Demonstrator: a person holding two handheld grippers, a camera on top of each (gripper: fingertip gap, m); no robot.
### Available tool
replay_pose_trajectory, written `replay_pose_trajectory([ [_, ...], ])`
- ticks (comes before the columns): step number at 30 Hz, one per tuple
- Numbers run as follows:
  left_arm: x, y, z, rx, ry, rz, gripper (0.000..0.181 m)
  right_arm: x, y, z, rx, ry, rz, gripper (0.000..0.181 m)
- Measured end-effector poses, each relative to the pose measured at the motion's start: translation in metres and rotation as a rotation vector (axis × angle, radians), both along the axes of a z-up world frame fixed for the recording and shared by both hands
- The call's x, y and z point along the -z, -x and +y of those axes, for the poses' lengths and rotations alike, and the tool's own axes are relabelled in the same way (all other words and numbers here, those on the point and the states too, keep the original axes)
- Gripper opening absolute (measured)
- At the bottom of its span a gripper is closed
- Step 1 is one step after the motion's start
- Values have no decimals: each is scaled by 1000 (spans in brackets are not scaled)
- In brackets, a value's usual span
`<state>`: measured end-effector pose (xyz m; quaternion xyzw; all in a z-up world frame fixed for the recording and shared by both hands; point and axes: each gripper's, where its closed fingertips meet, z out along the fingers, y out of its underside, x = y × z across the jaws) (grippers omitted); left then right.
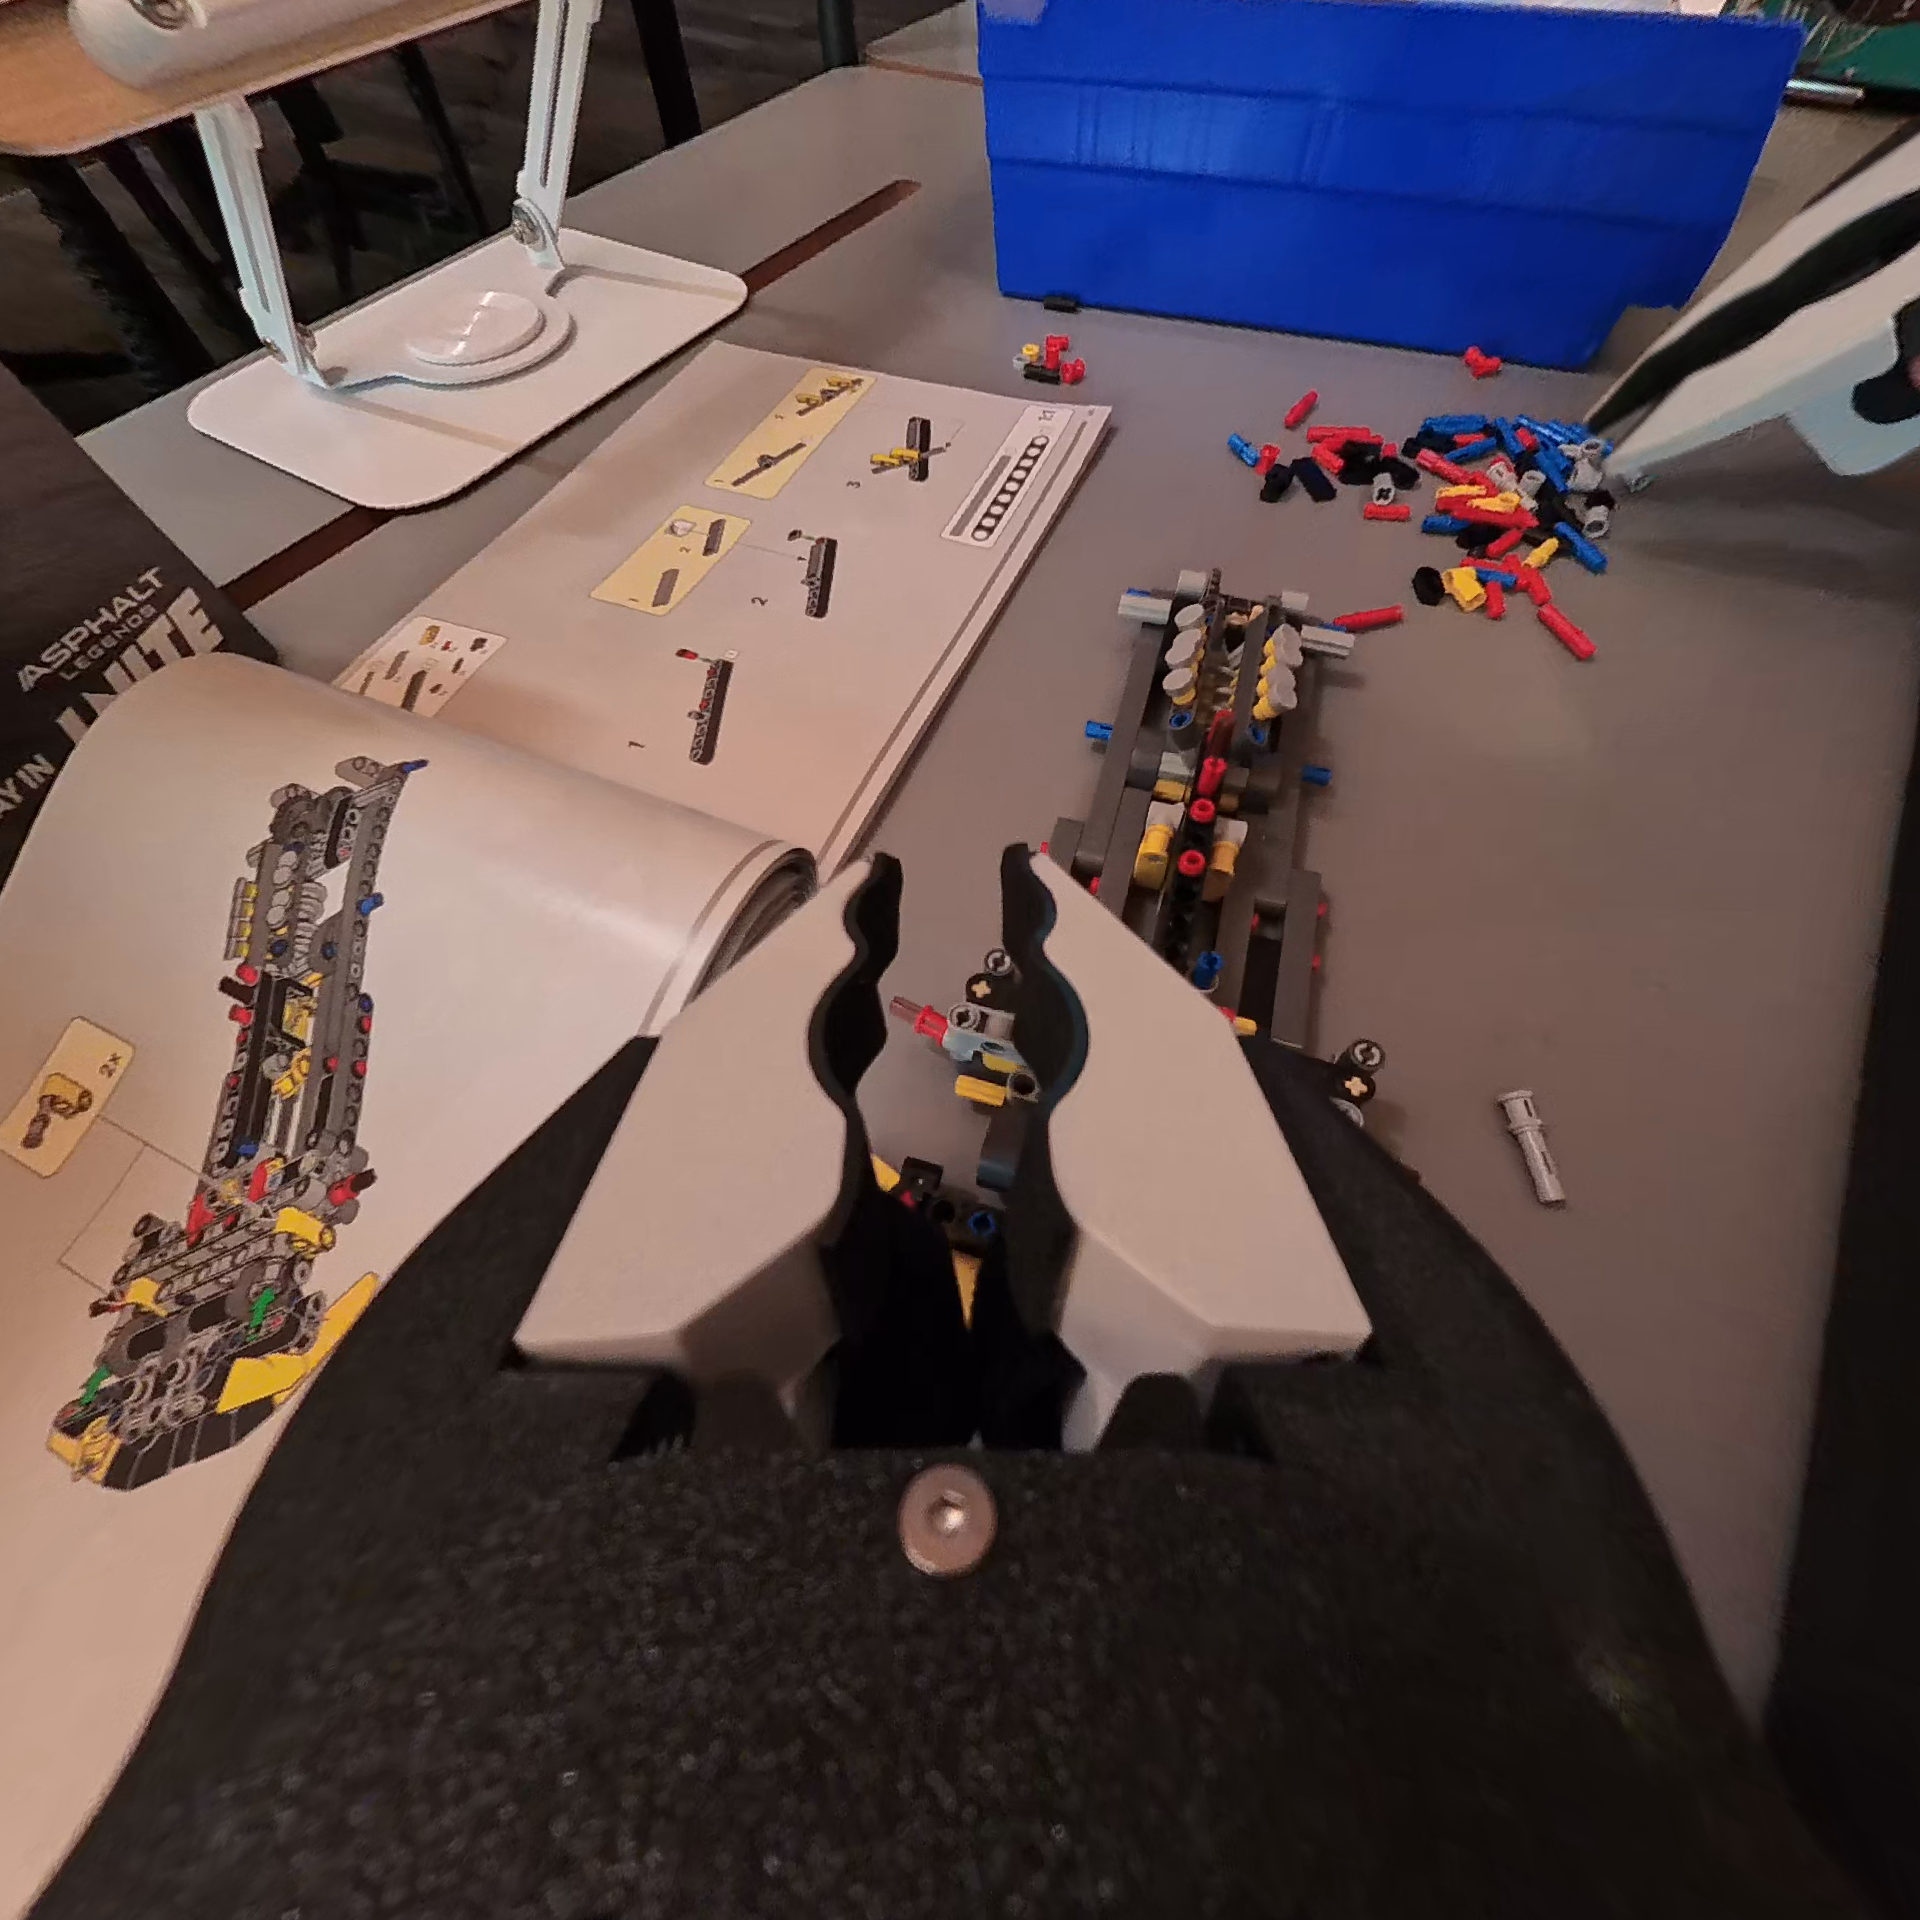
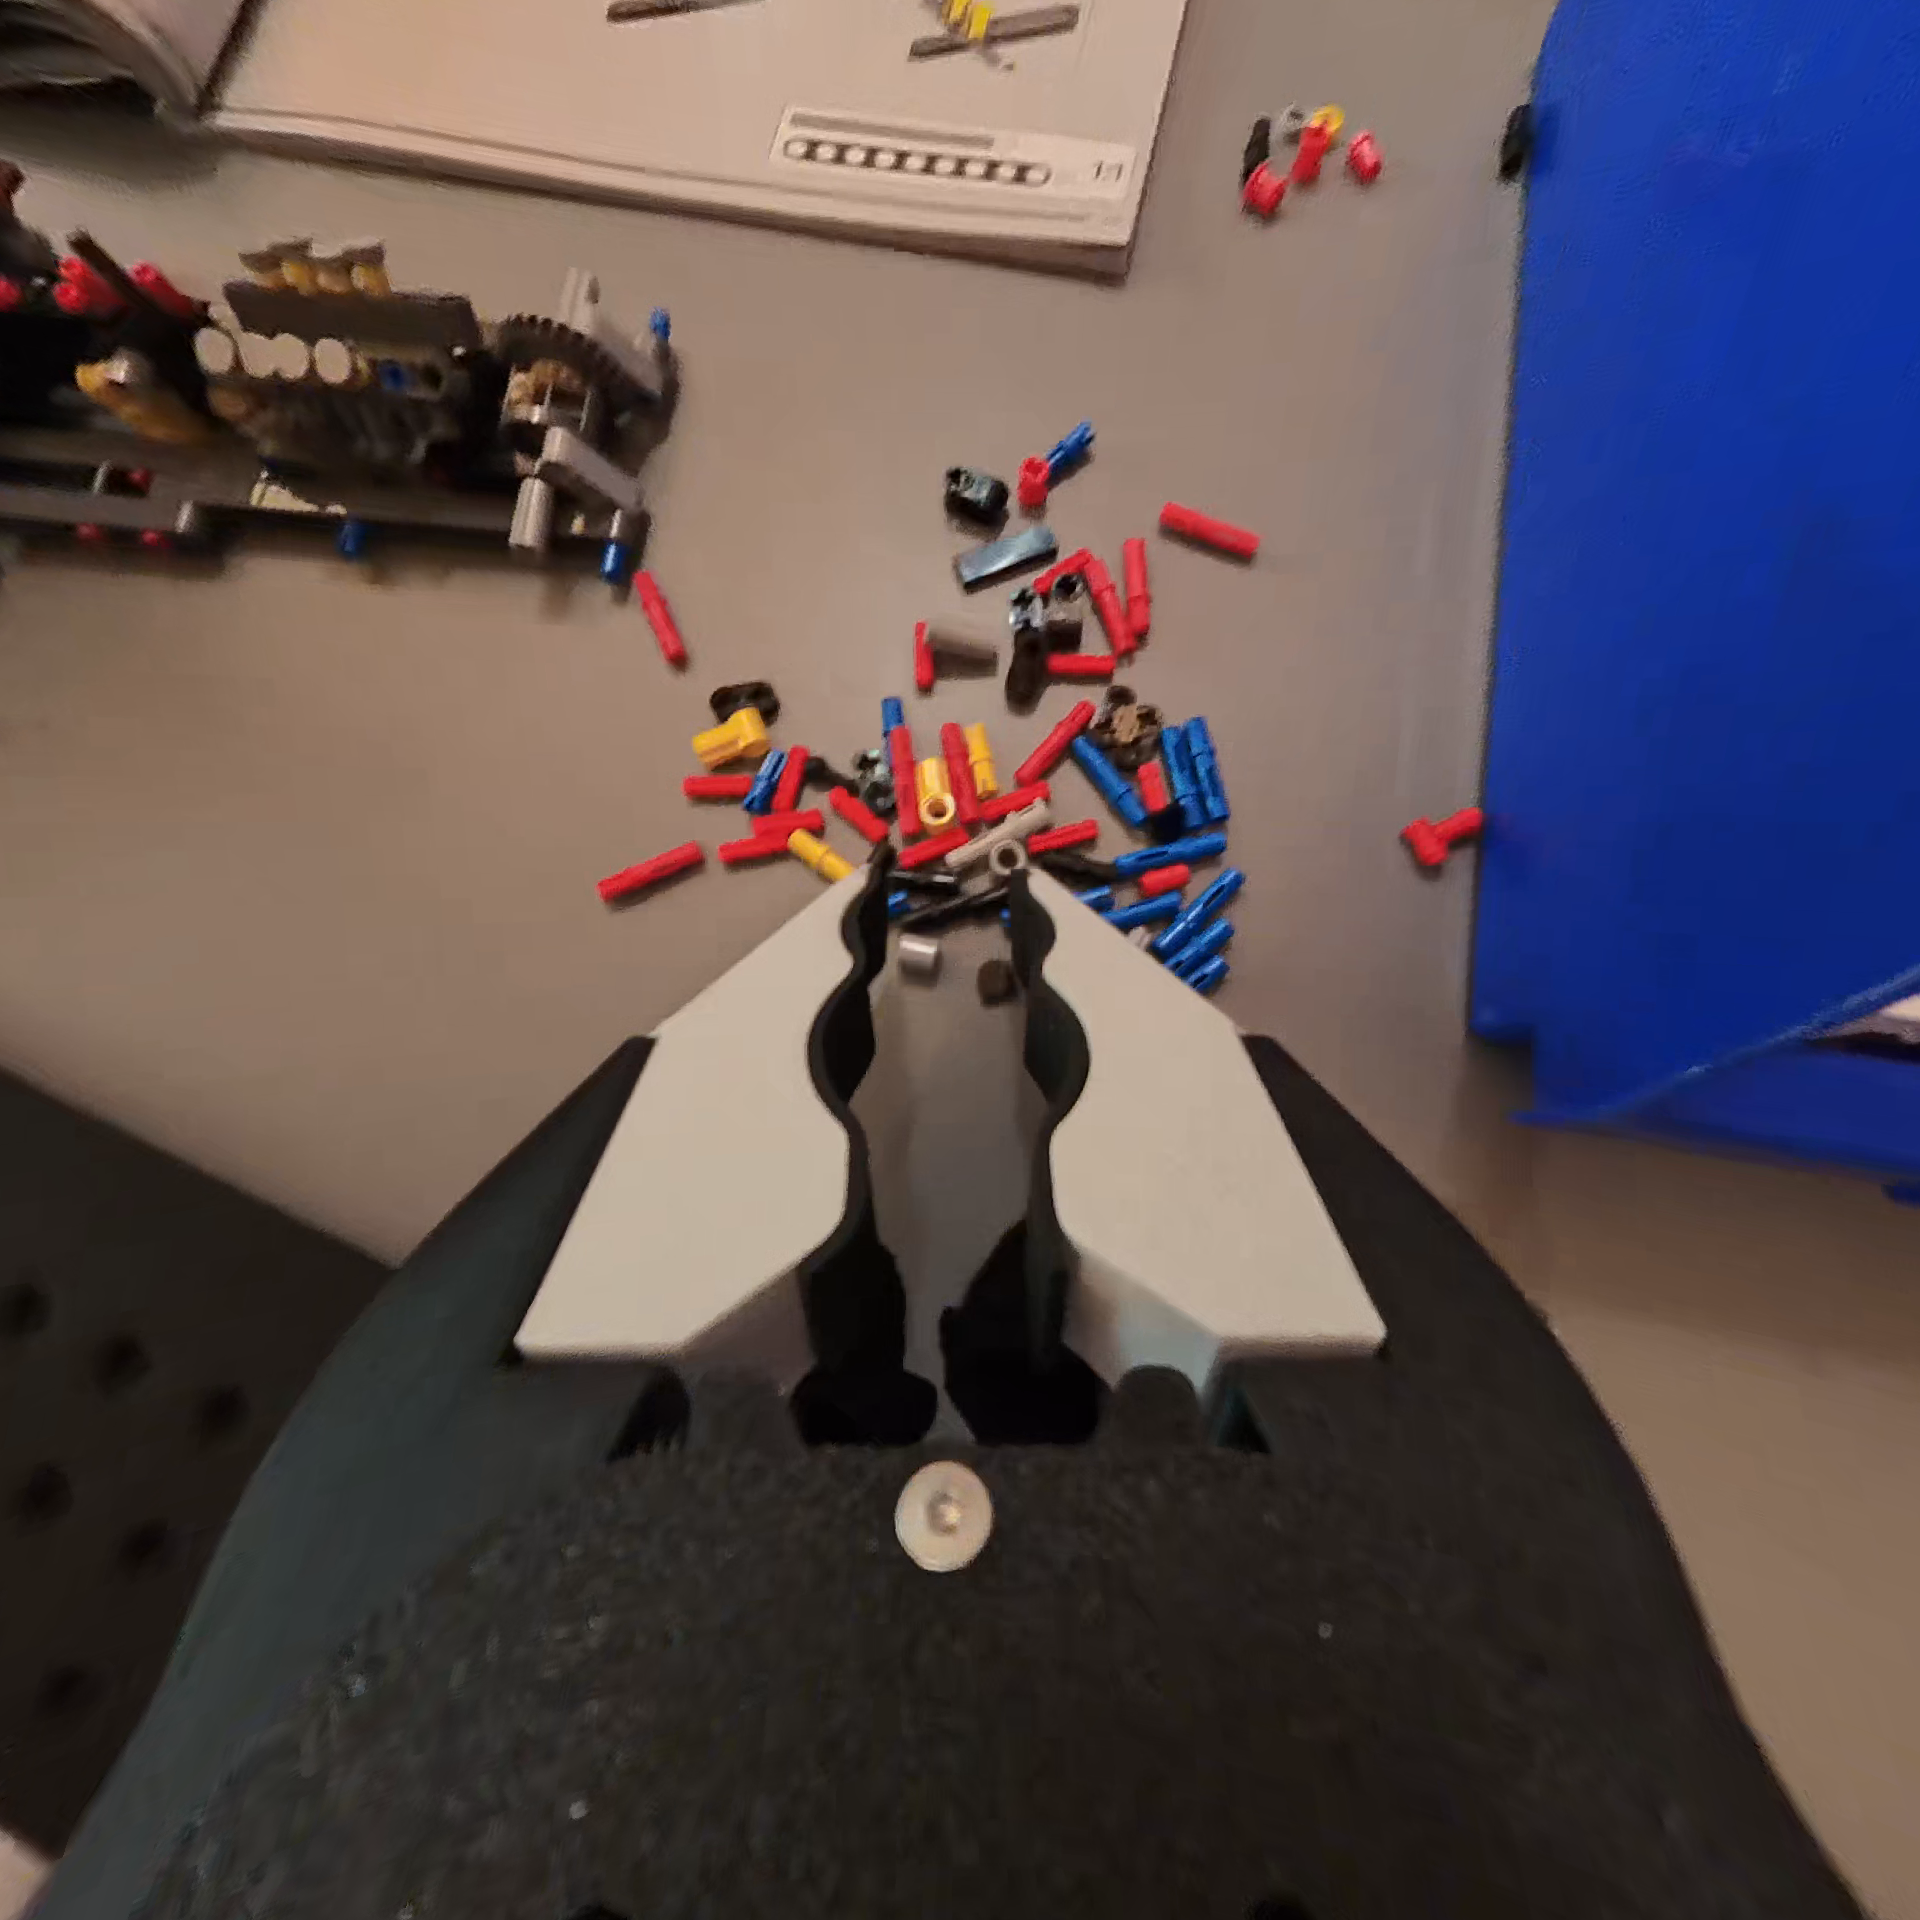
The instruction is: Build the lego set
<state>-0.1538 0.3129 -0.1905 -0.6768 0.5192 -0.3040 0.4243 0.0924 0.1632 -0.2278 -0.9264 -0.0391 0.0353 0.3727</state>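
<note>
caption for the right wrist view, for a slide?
Open right gripper poised at the edge of a pile of loose pins, beside the partly built chassis and blue bin.

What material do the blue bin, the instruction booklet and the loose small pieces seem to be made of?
Blue bin: probably moulded plastic, with even colour, ribbed walls and a dull sheen.
Instruction booklet: paper, seemingly semi-gloss; its pages curl and reflect light softly.
Loose small pieces: likely hard plastic, in bright solid colours with smooth, faintly shiny surfaces.

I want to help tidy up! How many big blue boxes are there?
1. The blue box stands just behind the pile of loose pieces, up at the far right. Others could be hidden outside the views.
</note>
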Motion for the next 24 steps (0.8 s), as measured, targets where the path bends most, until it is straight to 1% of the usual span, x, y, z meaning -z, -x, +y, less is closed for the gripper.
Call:
replay_pose_trajectory([
  [6,2,3,2,-9,-4,8,18,8,-5,18,-80,39,-62,23],
  [10,2,4,5,-18,0,8,18,17,-8,19,-148,102,-87,24],
  [16,8,4,5,-14,1,30,18,18,-3,21,-231,108,-86,20],
  [18,10,4,5,-12,1,36,18,19,-3,18,-257,125,-99,24],
  [21,11,3,5,-9,7,38,18,18,-1,15,-283,130,-91,28],
  [24,12,2,4,-6,6,41,18,19,-4,14,-288,142,-106,27],
])
